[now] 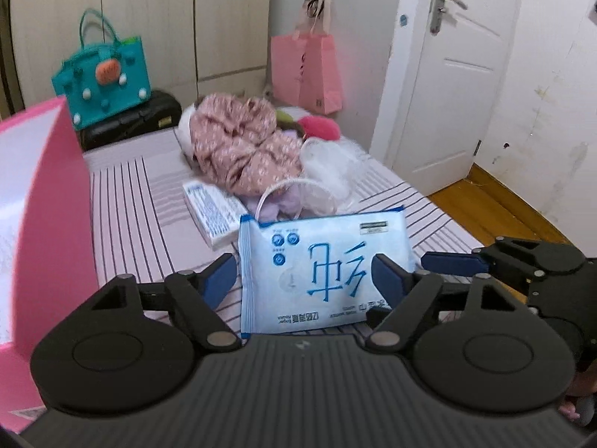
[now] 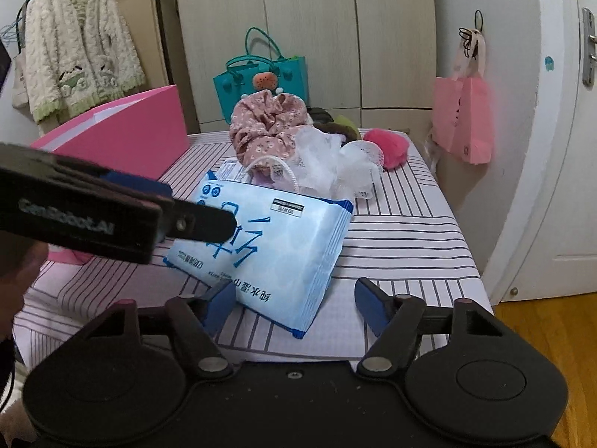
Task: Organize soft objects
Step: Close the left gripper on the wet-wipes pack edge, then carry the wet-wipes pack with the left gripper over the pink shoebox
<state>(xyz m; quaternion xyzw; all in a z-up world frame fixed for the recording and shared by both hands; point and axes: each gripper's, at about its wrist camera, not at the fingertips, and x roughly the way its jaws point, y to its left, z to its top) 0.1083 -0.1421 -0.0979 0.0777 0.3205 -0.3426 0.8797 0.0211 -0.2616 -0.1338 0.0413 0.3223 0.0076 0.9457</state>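
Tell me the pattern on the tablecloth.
The tablecloth is white with thin dark stripes, clearest in the right wrist view.

The wet-wipe pack [image 1: 324, 272] at the lower centre of the left view is glossy blue plastic film, lightly creased. Beneath it the counter [image 1: 123, 201] wears smooth striped cloth. The left tongs [image 1: 306, 278] are matt black plastic with ribbed housing, blue rubbery pads [image 1: 220, 280] and bright metal pivot pins. Upper centre, the floral scrunchie [image 1: 242, 145] is crumpled soft fabric; beside it the white mesh pouf [image 2: 328, 160] looks gauzy. The pink box [image 2: 130, 130] at left is smooth matt card. At lower right the floor [image 2: 541, 336] is polished wood.
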